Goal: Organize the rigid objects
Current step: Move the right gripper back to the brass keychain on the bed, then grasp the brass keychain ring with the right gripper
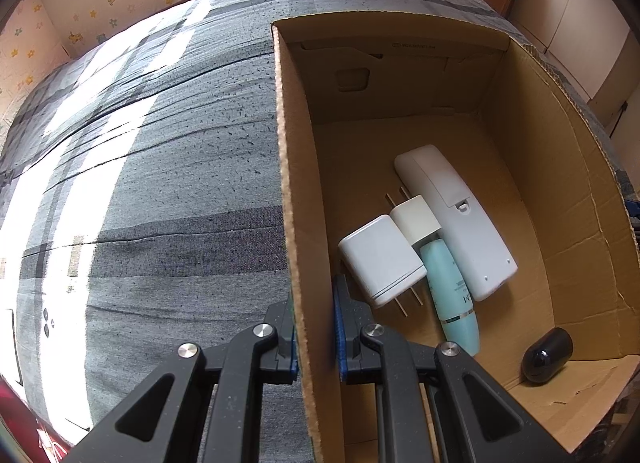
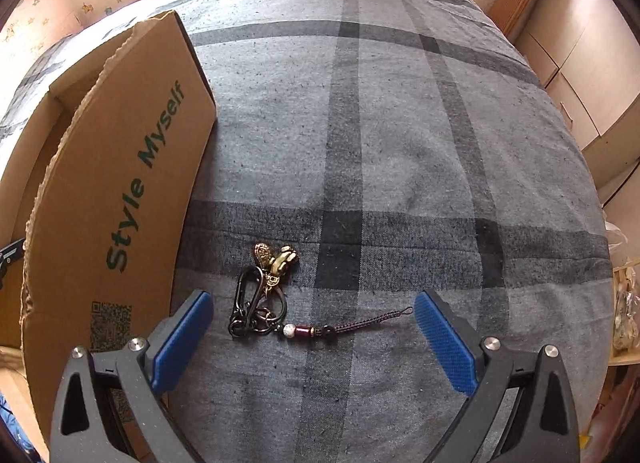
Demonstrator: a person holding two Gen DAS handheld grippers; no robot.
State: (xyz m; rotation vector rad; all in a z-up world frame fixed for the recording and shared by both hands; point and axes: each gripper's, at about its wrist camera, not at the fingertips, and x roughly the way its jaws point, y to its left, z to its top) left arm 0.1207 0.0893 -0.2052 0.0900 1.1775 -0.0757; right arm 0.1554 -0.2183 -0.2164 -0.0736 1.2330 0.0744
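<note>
In the left wrist view, the left gripper (image 1: 316, 337) clamps its blue ribbed fingers (image 1: 340, 327) on the corrugated wall of the cardboard box (image 1: 298, 191), which holds two smooth white chargers (image 1: 382, 259), a white remote (image 1: 456, 219), a teal tube (image 1: 450, 295) and a glossy black capsule (image 1: 547, 355). In the right wrist view, the right gripper (image 2: 314, 337) hangs spread wide and holding nothing over the grey plaid bedspread (image 2: 400, 143), its fingers (image 2: 182, 337) flanking a metal keychain (image 2: 262, 299) with brass charms and a beaded cord, just beside the box.

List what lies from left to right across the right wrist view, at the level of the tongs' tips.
cardboard box → left blue pad → black carabiner → key rings → beaded cord → right blue pad
</note>
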